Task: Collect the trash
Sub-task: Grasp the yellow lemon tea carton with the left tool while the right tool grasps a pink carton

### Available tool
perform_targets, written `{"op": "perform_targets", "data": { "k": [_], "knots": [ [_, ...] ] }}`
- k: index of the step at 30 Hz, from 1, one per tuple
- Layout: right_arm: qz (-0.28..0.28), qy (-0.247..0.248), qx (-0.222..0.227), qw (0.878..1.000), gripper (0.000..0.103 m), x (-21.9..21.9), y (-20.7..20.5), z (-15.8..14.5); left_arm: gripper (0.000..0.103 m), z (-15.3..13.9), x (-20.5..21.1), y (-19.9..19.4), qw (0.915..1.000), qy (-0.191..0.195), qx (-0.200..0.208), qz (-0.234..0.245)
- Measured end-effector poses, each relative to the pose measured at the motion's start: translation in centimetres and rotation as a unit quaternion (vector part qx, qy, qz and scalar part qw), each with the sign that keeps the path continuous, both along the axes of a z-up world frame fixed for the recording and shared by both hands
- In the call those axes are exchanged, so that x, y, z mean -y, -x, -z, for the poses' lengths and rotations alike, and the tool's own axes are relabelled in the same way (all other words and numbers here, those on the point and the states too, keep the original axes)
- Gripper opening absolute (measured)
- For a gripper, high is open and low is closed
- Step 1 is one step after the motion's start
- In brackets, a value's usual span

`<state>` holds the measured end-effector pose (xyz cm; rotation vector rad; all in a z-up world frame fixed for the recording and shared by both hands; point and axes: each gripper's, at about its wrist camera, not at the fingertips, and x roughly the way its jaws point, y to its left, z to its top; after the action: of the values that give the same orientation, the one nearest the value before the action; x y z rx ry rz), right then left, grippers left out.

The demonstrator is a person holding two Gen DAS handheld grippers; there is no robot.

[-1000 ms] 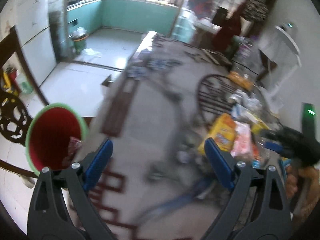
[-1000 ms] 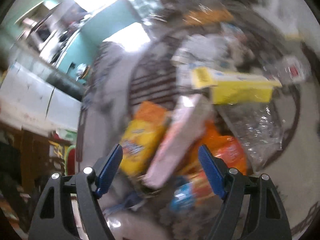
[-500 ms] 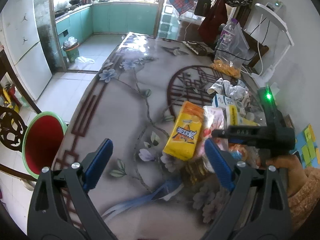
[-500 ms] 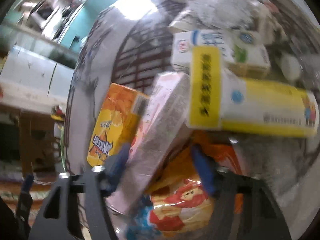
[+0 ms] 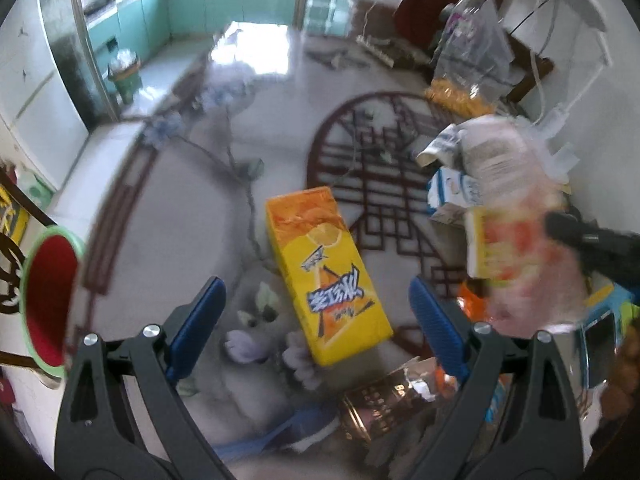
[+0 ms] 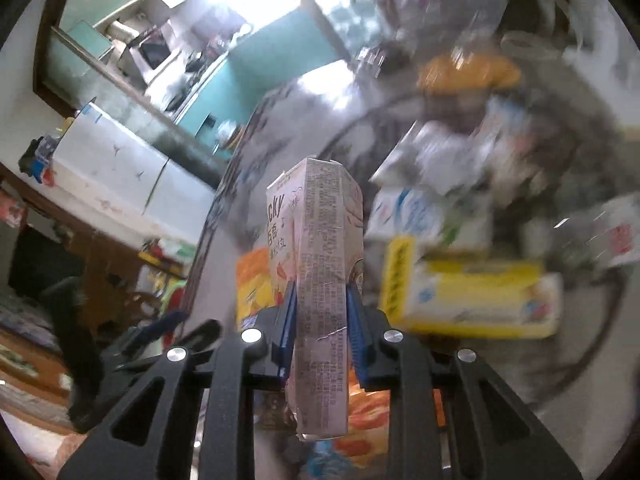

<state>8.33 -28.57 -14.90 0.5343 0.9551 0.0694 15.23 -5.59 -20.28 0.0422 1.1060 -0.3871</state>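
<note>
My right gripper (image 6: 320,300) is shut on a pink printed carton (image 6: 320,220), which stands up between the blue pads above the pile of trash. In the left wrist view that carton (image 5: 516,208) is a raised blur at the right, with the black right gripper (image 5: 592,240) behind it. My left gripper (image 5: 316,292) is open and hangs over an orange juice carton (image 5: 324,264) lying flat on the patterned table (image 5: 180,208), with nothing between its fingers. A red bin with a green rim (image 5: 48,292) stands below the table's left edge.
Trash lies in a heap at the table's right: a yellow box (image 6: 472,300), a white and blue carton (image 5: 452,192), a brown wrapper (image 5: 380,404) and a blue strip (image 5: 280,432). A clear bag with orange snacks (image 5: 468,64) stands further back. A dark chair is beside the bin.
The right gripper closed on the pink carton and lifted it off the pile. The left gripper moved right across the table from near the bin to above the orange carton, still open.
</note>
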Motion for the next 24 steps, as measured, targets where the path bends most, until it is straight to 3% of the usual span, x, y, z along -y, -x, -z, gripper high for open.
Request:
{"op": "perform_targets", "data": {
  "k": [6, 7, 9, 10, 11, 12, 14, 16, 19, 20, 24],
  "knots": [
    [-0.020, 0.065, -0.046, 0.997, 0.023, -0.4, -0.9, 2.2, 0.090, 3.1, 2.2, -2.0, 0.9994, -0.018, -0.025, -0.017],
    [-0.022, 0.062, -0.060, 0.996, 0.024, -0.3, -1.1, 3.0, 0.089, 3.5, 2.4, -2.2, 0.9992, -0.021, -0.031, -0.018],
    [-0.023, 0.054, -0.075, 0.995, 0.024, 0.1, -0.7, 4.1, 0.076, 4.1, 2.5, -2.5, 0.9988, -0.024, -0.039, -0.016],
    [-0.025, 0.053, -0.079, 0.995, 0.028, 0.1, -0.9, 4.4, 0.066, 4.4, 2.5, -2.6, 0.9987, -0.027, -0.041, -0.014],
    [-0.025, 0.053, -0.081, 0.995, 0.033, 0.0, -1.0, 4.4, 0.062, 4.7, 2.6, -2.7, 0.9985, -0.028, -0.045, -0.011],
    [-0.025, 0.057, -0.085, 0.994, 0.037, 0.0, -1.2, 4.5, 0.062, 4.7, 2.5, -2.6, 0.9988, -0.022, -0.043, -0.010],
    [-0.028, 0.062, -0.085, 0.994, 0.059, -0.1, -1.5, 4.4, 0.061, 4.7, 2.3, -2.6, 0.9989, -0.018, -0.043, -0.007],
    [-0.037, 0.073, -0.092, 0.992, 0.065, -0.5, -2.0, 4.8, 0.060, 4.2, 2.0, -2.4, 0.9993, -0.012, -0.035, -0.007],
    [-0.049, 0.100, -0.114, 0.987, 0.063, -1.3, -2.6, 5.8, 0.060, 2.8, 1.9, -2.2, 0.9999, -0.008, -0.014, -0.003],
    [-0.055, 0.113, -0.120, 0.985, 0.048, -1.6, -2.7, 6.2, 0.060, 2.3, 1.8, -2.0, 1.0000, -0.007, -0.007, -0.001],
    [-0.058, 0.117, -0.105, 0.986, 0.045, -2.3, -2.3, 5.8, 0.060, -0.3, 0.6, -1.2, 0.9998, 0.008, 0.020, -0.003]
  ]
}}
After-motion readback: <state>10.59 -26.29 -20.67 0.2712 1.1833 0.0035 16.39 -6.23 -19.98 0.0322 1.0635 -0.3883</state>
